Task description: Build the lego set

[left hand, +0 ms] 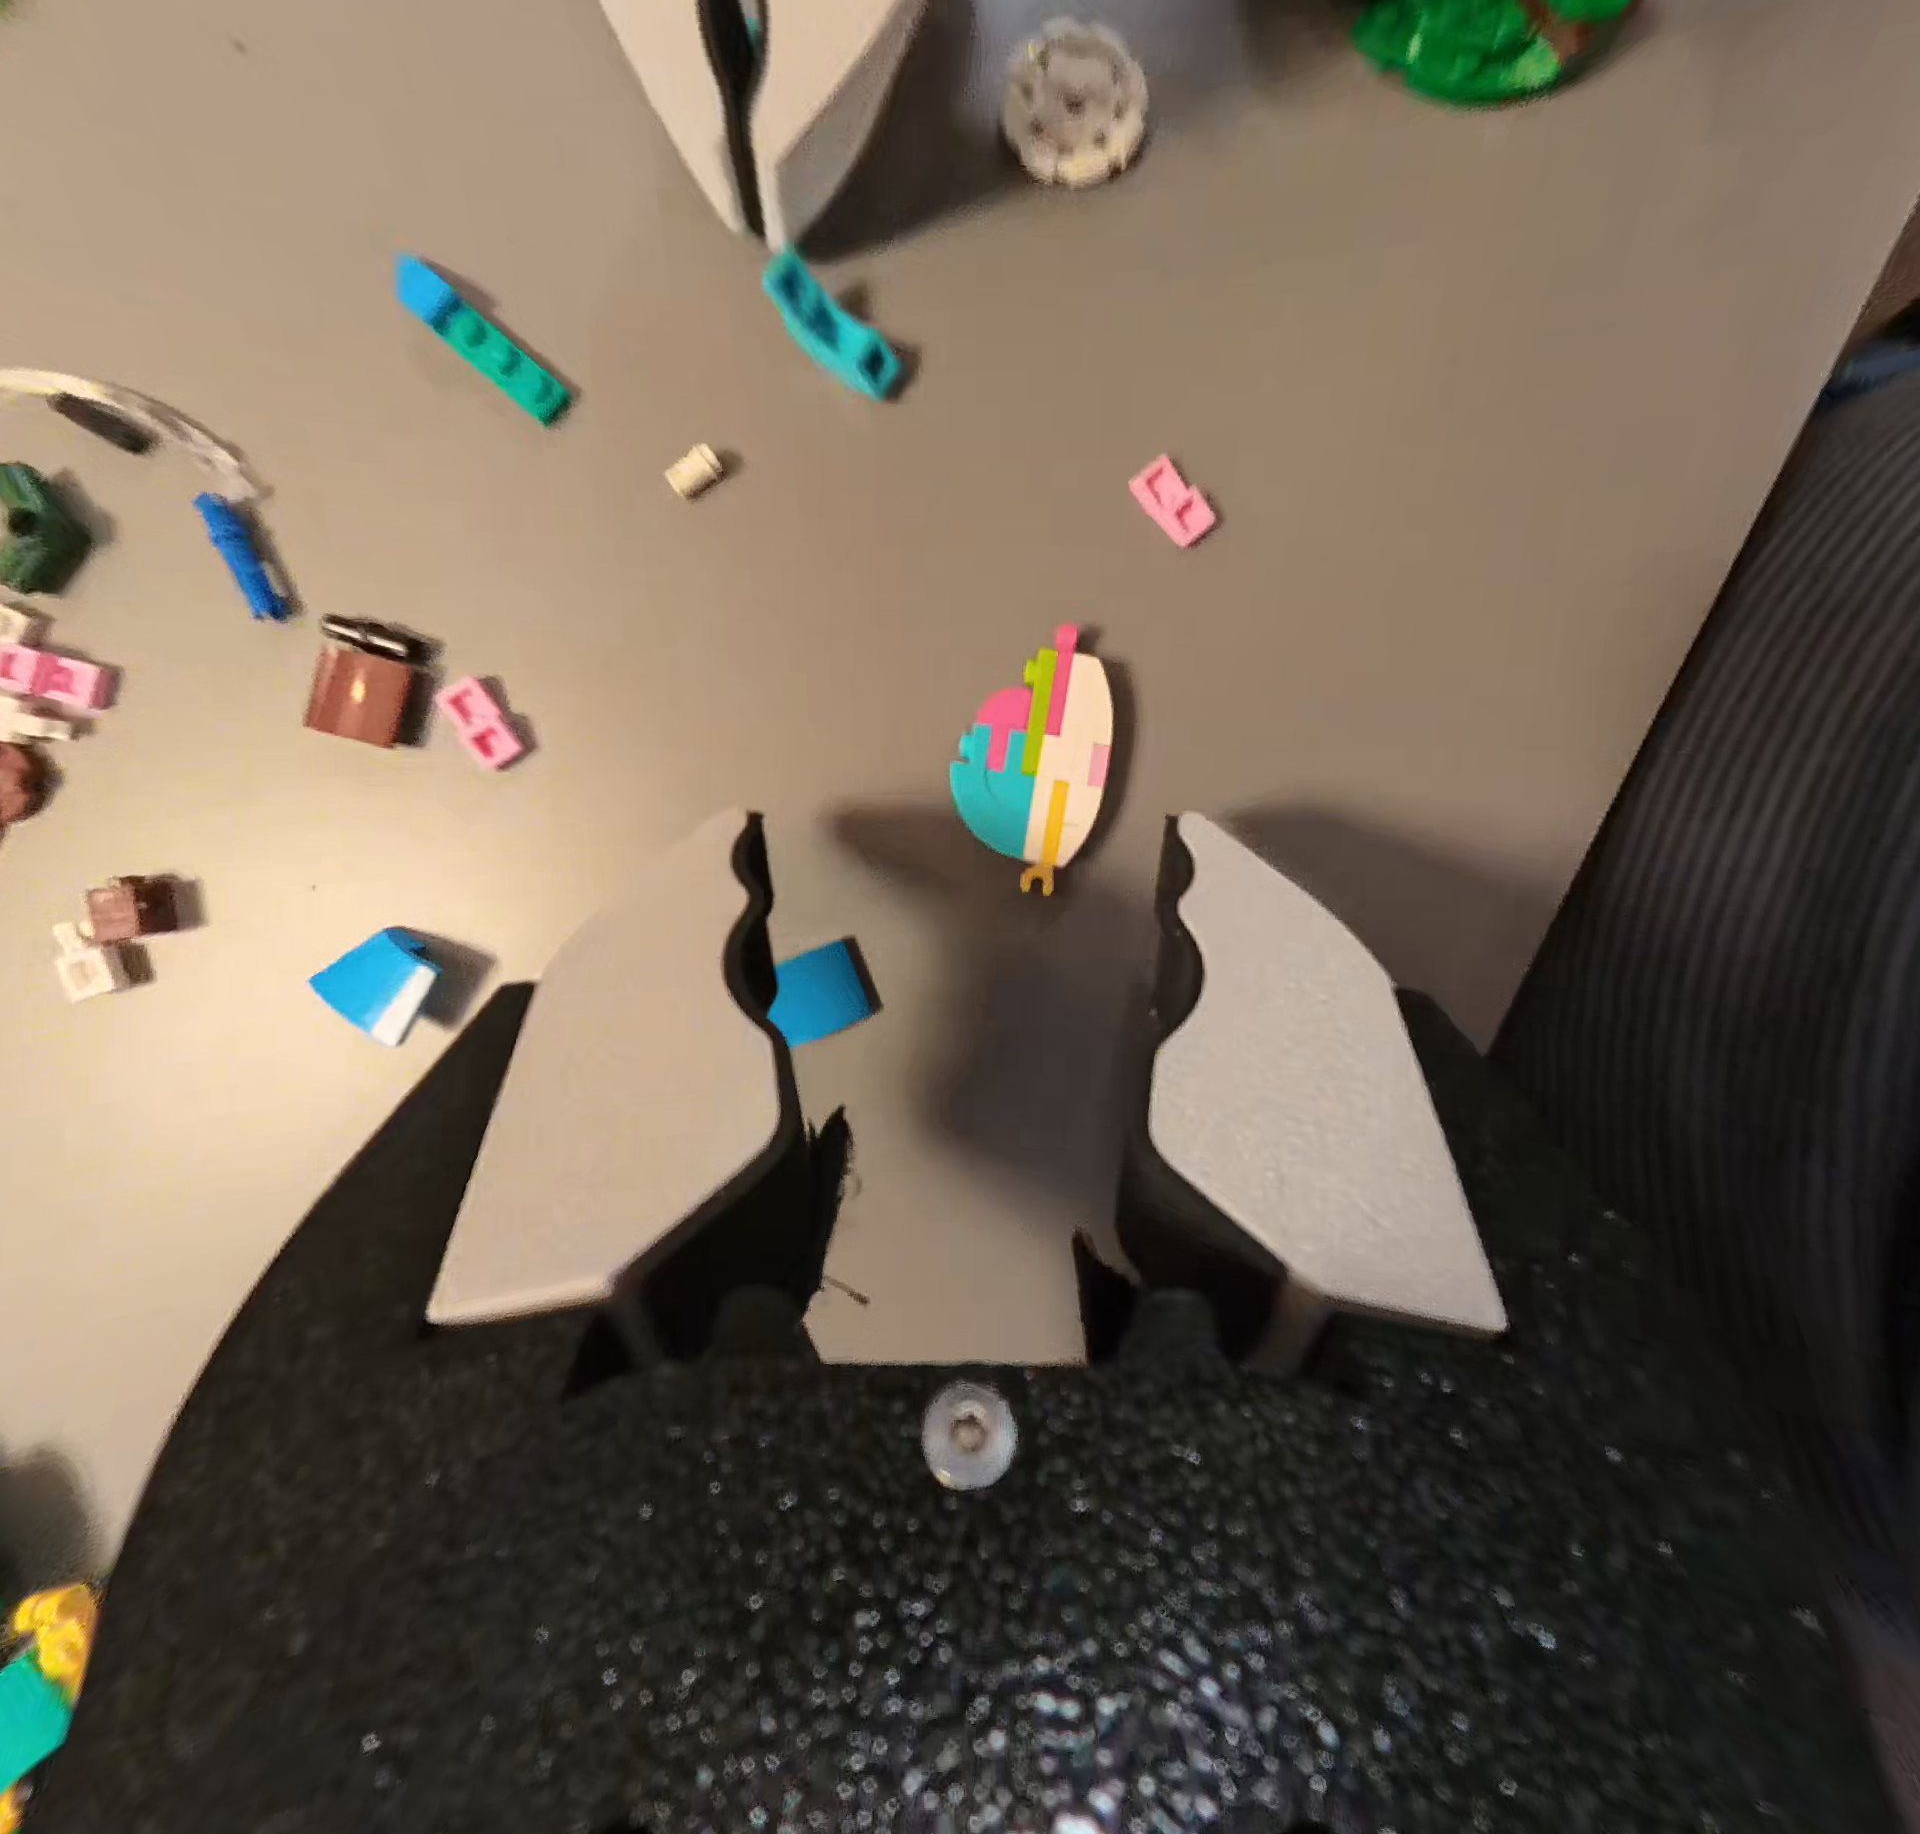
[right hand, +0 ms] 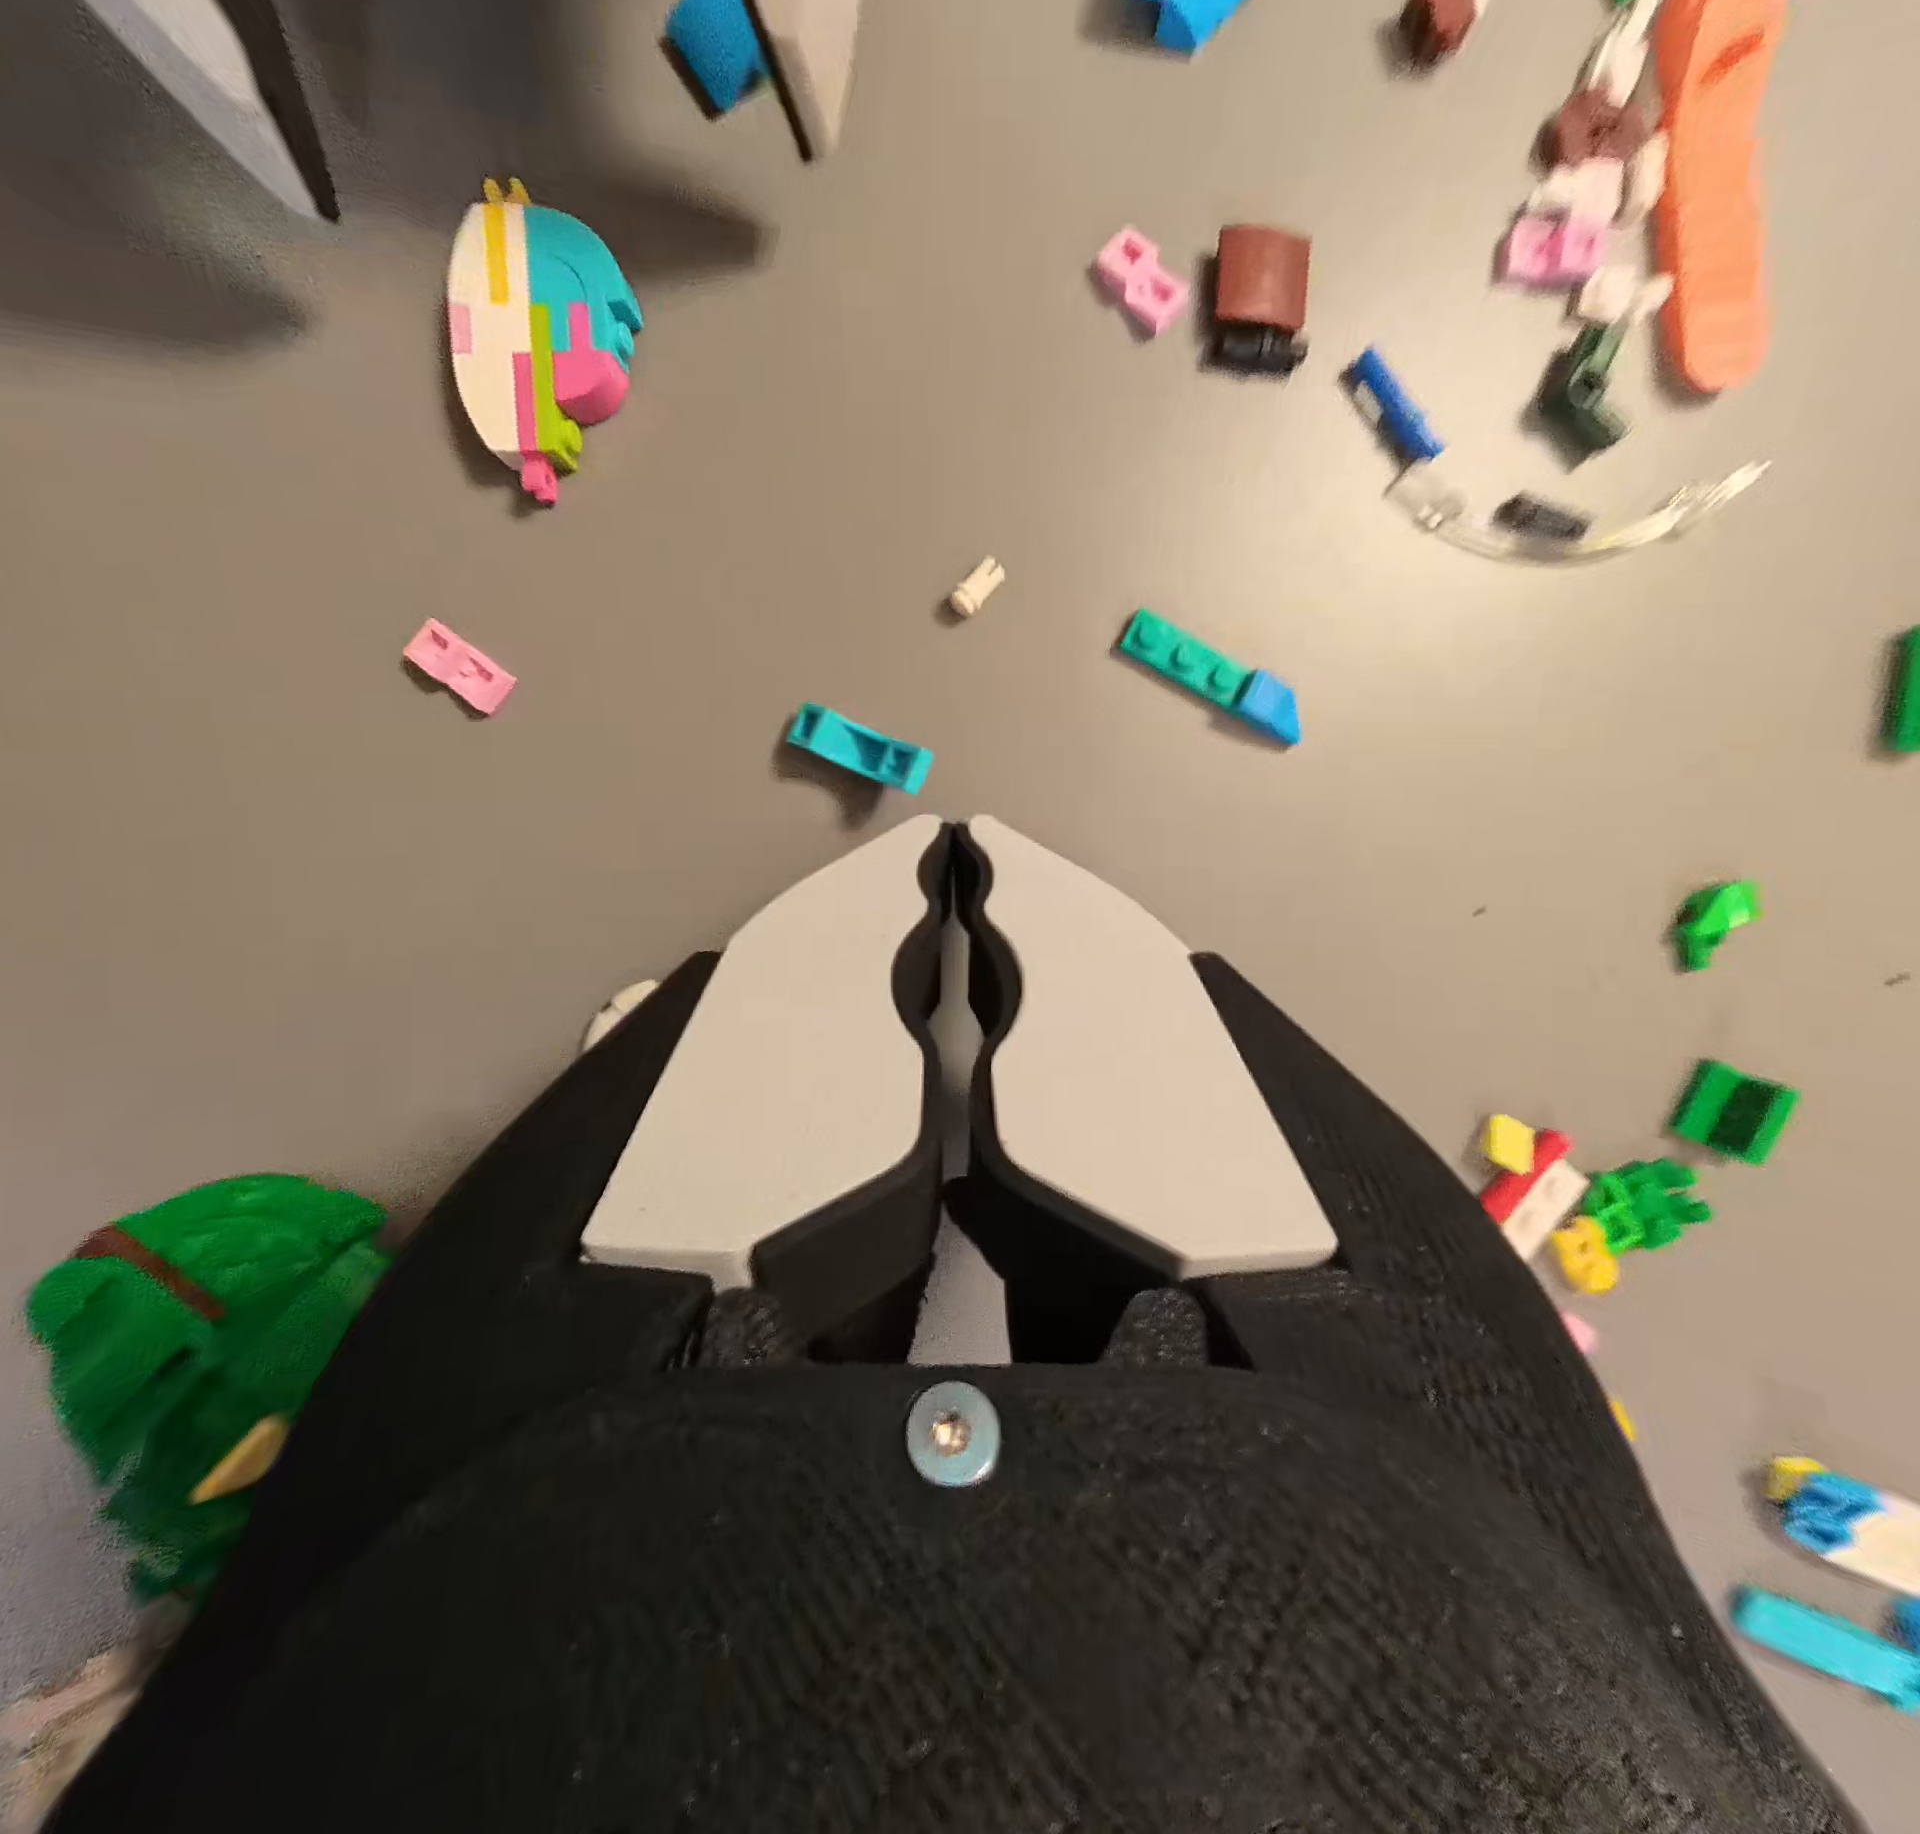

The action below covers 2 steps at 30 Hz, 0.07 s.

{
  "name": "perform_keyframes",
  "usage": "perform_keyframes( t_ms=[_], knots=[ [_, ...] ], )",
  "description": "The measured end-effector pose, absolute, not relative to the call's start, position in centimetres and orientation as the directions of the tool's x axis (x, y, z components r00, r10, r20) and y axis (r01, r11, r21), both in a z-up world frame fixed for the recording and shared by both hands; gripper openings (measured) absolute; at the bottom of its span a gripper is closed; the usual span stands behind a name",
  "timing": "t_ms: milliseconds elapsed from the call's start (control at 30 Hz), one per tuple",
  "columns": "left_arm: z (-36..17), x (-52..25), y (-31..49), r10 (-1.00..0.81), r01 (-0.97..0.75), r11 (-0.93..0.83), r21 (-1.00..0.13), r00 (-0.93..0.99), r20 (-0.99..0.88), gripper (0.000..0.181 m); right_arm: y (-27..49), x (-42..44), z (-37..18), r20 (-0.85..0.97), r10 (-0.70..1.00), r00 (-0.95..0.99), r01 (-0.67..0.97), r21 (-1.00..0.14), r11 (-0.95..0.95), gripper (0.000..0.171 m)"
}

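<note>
Grey surface: the table (left hand: pixel 1351 350) carries loose pieces spread well apart, with only a few joined groups.
Left gripper (left hand: pixel 961 828): fingers spread wide, holding nothing; it hovers over the table with a blue curved brick (left hand: pixel 826 989) lying between them, close to the left finger.
Right gripper (right hand: pixel 954 823): fingers pressed together, nothing pinched; tips sit just beside a teal brick (right hand: pixel 857 745) without gripping it.
Built so far, item 1: a multicoloured oval assembly (left hand: pixel 1039 756) of white, teal, pink, lime and yellow parts lies flat just ahead of the left gripper.
Built so far, item 2: a green leafy assembly (right hand: pixel 197 1306) with a brown strip stands near the right gripper's body.
Built so far, item 3: a green plate with a blue sloped brick on one end (right hand: pixel 1210 678), joined as one strip.
Loose stock: pink plates (right hand: pixel 459 666), a small white peg (right hand: pixel 977 587), a brown barrel-shaped part (right hand: pixel 1259 278), a blue bar (right hand: pixel 1392 402), a clear curved piece (right hand: pixel 1579 527), an orange flat tool (right hand: pixel 1714 153) and assorted green, red and yellow bits (right hand: pixel 1558 1202).
Progress estimate: early to middle; several sub-assemblies exist, none joined to each other, and most pieces are unused.
Remaining work: picking up loose bricks and joining them to the assemblies; which step comes next cannot be determined.
</note>
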State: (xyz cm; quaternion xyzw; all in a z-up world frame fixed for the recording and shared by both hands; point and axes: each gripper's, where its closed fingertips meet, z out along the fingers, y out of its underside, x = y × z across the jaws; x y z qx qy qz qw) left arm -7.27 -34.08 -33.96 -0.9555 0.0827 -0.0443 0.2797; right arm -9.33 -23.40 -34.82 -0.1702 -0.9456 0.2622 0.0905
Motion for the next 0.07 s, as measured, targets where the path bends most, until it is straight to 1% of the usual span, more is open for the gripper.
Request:
perform_keyframes(
  t_ms=[33, 67],
  knots=[
    [-33.64, -7.37, -33.8, -0.175, -0.123, -0.812, -0.57, 0.984, 0.038, 0.071, -23.63, -9.35, -34.47, 0.115, 0.345, -0.931, 0.233, -0.539, 0.809, 0.0],
    [-33.38, -7.39, -33.62, -0.175, -0.119, -0.799, -0.589, 0.984, 0.038, 0.071, -23.79, -9.2, -34.2, 0.133, 0.323, -0.937, 0.205, -0.538, 0.818, 0.0]
  ],
)
